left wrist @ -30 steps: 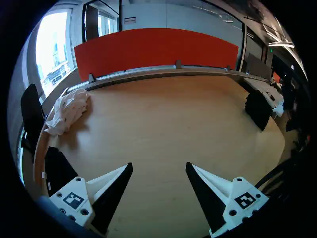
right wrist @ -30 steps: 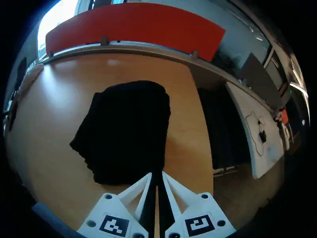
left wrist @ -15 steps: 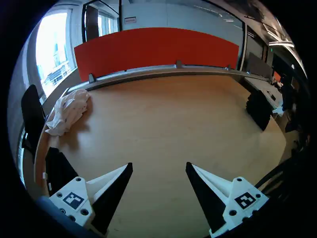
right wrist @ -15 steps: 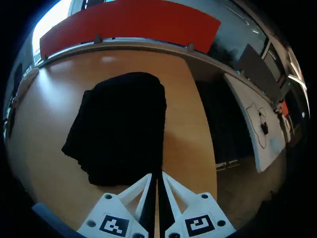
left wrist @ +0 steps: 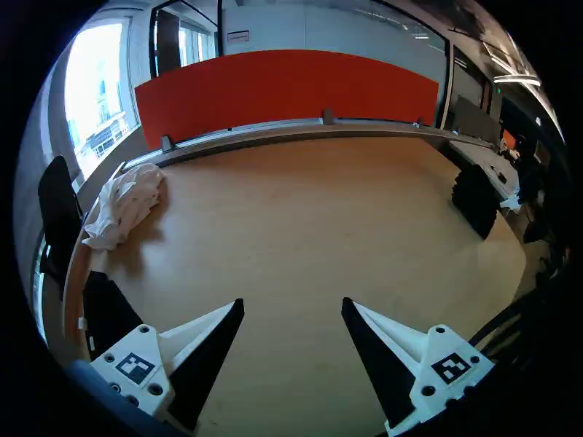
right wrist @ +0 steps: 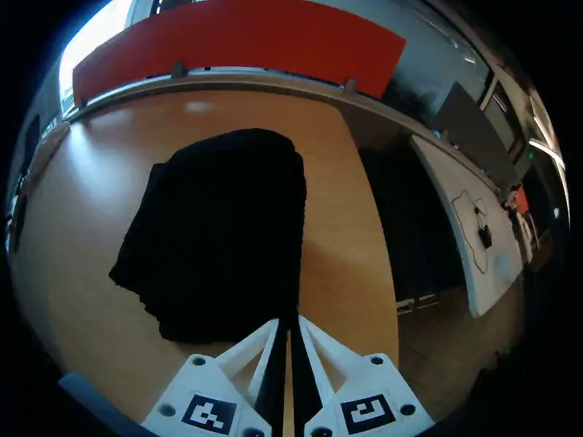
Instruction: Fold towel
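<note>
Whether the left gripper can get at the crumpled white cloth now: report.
Probably yes: the left gripper is open, and just bare table lies between it and the white cloth off to its left.

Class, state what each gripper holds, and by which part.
Left gripper: open, holding nothing. Right gripper: jaws shut, apparently pinching the black towel at its near corner.

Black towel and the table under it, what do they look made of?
Black towel: soft matte cloth, likely terry; it swallows light and its edges fold limply. Table: pale wood-look top, possibly laminate; faint grain, smooth sheen.
</note>
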Motion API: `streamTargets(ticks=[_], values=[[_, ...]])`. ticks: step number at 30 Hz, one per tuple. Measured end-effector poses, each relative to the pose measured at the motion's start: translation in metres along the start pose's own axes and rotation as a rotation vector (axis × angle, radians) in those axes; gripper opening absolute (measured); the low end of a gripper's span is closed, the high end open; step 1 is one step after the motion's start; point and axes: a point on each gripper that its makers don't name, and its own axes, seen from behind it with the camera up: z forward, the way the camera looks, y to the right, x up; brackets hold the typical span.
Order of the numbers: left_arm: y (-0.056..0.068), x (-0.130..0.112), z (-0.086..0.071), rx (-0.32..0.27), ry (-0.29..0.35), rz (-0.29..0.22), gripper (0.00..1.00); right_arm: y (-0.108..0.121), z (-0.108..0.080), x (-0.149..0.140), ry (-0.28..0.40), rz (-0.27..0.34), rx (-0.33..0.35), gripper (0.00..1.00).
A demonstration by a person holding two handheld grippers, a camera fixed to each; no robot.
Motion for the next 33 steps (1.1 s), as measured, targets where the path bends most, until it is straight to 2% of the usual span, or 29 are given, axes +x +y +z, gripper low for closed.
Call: streamTargets(ticks=[8, 16, 17, 22, 23, 28, 33], values=[[0.000, 0.002, 0.000, -0.004, 0.004, 0.002, 1.00, -0.001, -0.004, 0.000, 0.016, 0.015, -0.003, 0.05], [0.002, 0.004, 0.000, -0.009, 0.008, -0.001, 1.00, 0.005, -0.012, -0.006, 0.019, 0.019, -0.032, 0.12], [0.002, 0.004, 0.000, -0.010, 0.009, -0.002, 1.00, 0.006, -0.013, -0.007, 0.019, 0.020, -0.036, 0.18], [0.002, 0.006, 0.001, -0.013, 0.013, 0.001, 1.00, 0.011, -0.018, -0.008, 0.029, 0.037, -0.060, 0.66], [0.001, 0.006, 0.001, -0.013, 0.013, 0.002, 1.00, 0.011, -0.019, -0.008, 0.031, 0.040, -0.063, 0.72], [0.002, 0.007, 0.001, -0.017, 0.016, 0.001, 1.00, 0.011, -0.023, -0.009, 0.039, 0.049, -0.068, 0.85], [0.002, 0.007, 0.001, -0.020, 0.018, 0.002, 1.00, 0.009, -0.028, -0.008, 0.047, 0.051, -0.070, 0.86]])
